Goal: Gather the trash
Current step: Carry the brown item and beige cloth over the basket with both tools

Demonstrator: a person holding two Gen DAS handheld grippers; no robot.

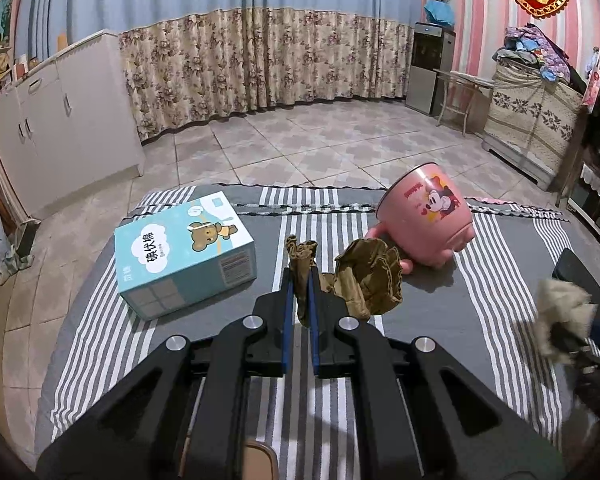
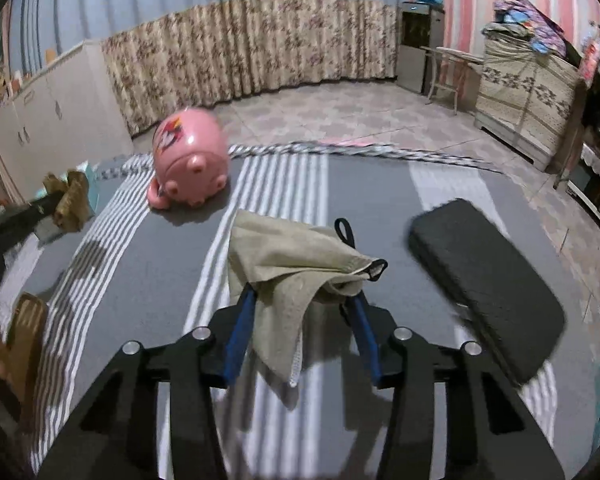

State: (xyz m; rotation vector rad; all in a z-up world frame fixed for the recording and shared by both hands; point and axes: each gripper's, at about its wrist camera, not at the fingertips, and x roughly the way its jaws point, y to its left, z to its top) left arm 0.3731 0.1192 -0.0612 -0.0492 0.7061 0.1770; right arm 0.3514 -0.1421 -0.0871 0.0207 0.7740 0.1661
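My left gripper (image 1: pixel 300 280) is shut on a crumpled brown piece of trash (image 1: pixel 364 280), which hangs from the fingers over the striped table (image 1: pixel 500 280); it also shows in the right wrist view (image 2: pixel 70 200). My right gripper (image 2: pixel 304 296) stands open with a beige cloth (image 2: pixel 288 272) draped over and between its fingers; whether it grips the cloth I cannot tell. The cloth shows blurred at the right edge of the left wrist view (image 1: pixel 560 316).
A pink Minnie Mouse pot (image 1: pixel 424 216) lies tipped on its side on the table. A light blue box (image 1: pixel 184 252) lies at the left. A black flat case (image 2: pixel 488 288) lies at the right. Tiled floor and cabinets surround the table.
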